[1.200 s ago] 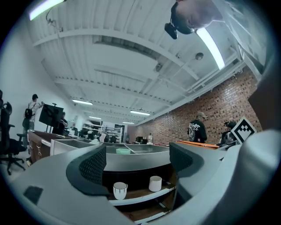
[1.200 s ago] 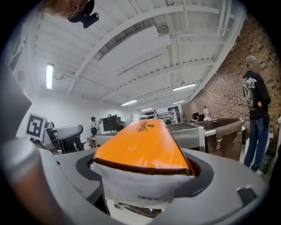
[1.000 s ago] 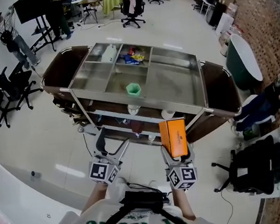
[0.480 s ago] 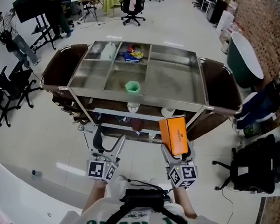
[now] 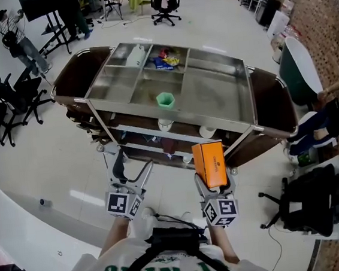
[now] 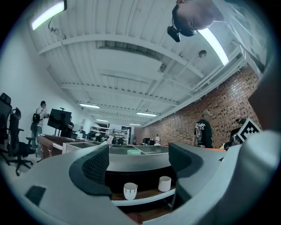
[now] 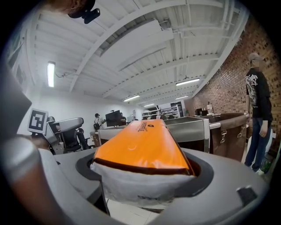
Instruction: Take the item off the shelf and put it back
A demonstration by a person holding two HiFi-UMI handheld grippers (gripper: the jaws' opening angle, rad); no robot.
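An orange box (image 5: pixel 209 164) with a white end (image 7: pixel 145 182) is clamped between the jaws of my right gripper (image 5: pixel 213 184), held out in front of the steel cart (image 5: pixel 213 97). In the right gripper view the orange box (image 7: pixel 142 147) fills the middle and points toward the cart. My left gripper (image 5: pixel 130 177) hangs open and empty to the left of it. The left gripper (image 6: pixel 138 165) faces the cart's lower shelf (image 6: pixel 145 200), where two white cups (image 6: pixel 130 190) stand. A green cup (image 5: pixel 165 100) sits in the cart's top tray.
The cart has brown side bags (image 5: pixel 275 106) and snack packets (image 5: pixel 164 60) in a far compartment. Office chairs (image 5: pixel 0 98) stand at the left, a black chair (image 5: pixel 312 201) at the right. A person in a black shirt (image 7: pixel 258 105) stands by the brick wall.
The view has shifted slightly, so the cart sits a little lower in the picture. Both grippers hold their places, the orange box still clamped in the right one.
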